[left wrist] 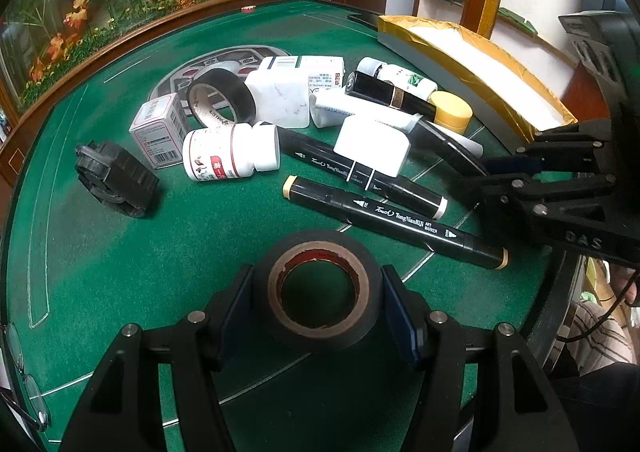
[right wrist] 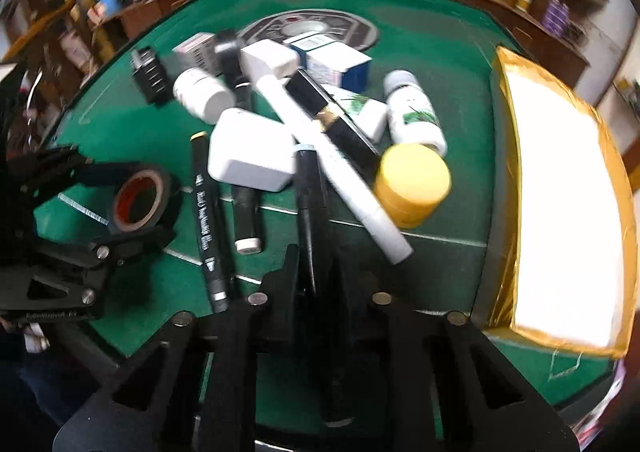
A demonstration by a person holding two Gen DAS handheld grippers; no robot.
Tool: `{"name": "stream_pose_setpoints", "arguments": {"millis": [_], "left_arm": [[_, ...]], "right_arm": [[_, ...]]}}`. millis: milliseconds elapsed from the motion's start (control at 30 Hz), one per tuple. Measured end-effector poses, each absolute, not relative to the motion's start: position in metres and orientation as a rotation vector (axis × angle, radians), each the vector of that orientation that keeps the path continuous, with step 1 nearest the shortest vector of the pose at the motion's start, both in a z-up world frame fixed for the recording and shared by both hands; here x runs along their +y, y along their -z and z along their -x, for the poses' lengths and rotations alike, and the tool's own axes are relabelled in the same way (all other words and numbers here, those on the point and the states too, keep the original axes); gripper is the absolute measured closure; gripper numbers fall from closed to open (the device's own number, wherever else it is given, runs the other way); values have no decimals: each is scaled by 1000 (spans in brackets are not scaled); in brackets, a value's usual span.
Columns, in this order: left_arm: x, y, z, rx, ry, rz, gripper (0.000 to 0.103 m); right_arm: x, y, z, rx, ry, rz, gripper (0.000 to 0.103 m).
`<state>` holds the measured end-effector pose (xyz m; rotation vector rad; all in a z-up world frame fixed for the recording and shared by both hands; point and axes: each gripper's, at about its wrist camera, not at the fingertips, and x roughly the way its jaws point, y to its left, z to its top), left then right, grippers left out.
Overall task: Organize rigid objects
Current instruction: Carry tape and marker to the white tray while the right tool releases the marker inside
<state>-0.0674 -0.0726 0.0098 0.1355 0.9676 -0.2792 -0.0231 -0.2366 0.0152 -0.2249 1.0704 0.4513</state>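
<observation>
My left gripper (left wrist: 318, 277) is shut on a black tape roll (left wrist: 320, 242) that stands just above the green felt table (left wrist: 160, 252); the right wrist view shows this gripper (right wrist: 150, 201) and the roll (right wrist: 168, 192) at the left. My right gripper (right wrist: 314, 261) is shut on a black marker (right wrist: 306, 180), whose barrel runs between the fingers and points toward the pile. In the left wrist view the right gripper (left wrist: 498, 174) reaches in from the right edge. The pile holds markers (left wrist: 396, 218), a white charger (left wrist: 372, 144), a pill bottle (left wrist: 228, 152) and small boxes.
A gold-edged box (right wrist: 560, 192) with a white inside lies to the right of the pile. A yellow-lidded jar (right wrist: 412, 184) sits by it. A second tape roll (left wrist: 220, 100) and a black ribbed part (left wrist: 116, 180) lie at the left. Eyeglasses (left wrist: 24, 372) rest at the table's near-left rim.
</observation>
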Motion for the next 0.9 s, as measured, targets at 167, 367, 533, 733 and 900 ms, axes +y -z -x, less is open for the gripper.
{"name": "stream_pose_setpoints", "arguments": {"millis": [167, 367, 533, 733, 900], "left_arm": [[-68, -14, 66, 957, 294, -99, 41], [-72, -31, 63, 906, 319, -60, 41], [-90, -48, 58, 847, 348, -79, 41], [-111, -61, 46, 815, 376, -93, 41], [-128, -75, 36, 789, 407, -98, 41]], "right_arm": [[-242, -32, 29, 1023, -472, 172, 89], [-260, -42, 29, 974, -485, 40, 89], [-275, -49, 26, 944, -485, -50, 89], [-301, -64, 27, 861, -466, -147, 89], [-327, -77, 25, 805, -428, -223, 89]]}}
